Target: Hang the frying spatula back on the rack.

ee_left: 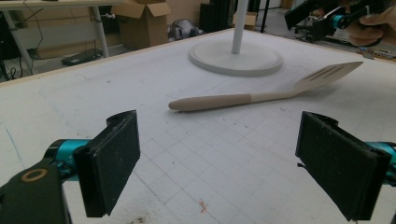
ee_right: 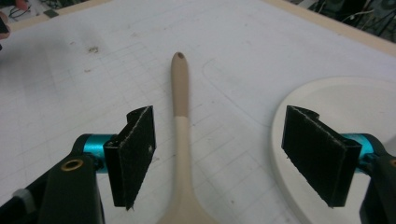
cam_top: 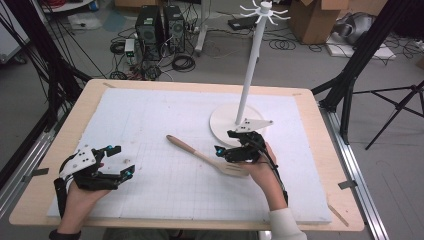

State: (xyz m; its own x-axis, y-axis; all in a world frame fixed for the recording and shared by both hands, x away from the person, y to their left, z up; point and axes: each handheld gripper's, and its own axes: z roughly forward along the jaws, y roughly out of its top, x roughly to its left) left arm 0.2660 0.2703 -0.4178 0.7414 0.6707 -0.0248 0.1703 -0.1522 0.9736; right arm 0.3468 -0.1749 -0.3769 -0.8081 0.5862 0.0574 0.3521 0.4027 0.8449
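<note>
Wooden counter (cam_top: pixel 320 150), white gridded mat (cam_top: pixel 165 120) on top; spatula (cam_top: pixel 205 157) mid-mat, white stand base (cam_top: pixel 222 125) far right.

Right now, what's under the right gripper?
Under the open right gripper lies the wooden spatula on the white mat, its neck between the jaws, untouched. Its slotted blade passes out of that view; the high view shows it beside the hand.

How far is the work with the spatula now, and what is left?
Nothing looks done yet: the spatula lies flat on the white mat. In hand: the right claw is open over its neck, not gripping. Left: closing on it and lifting. The left claw is open, apart from it.
</note>
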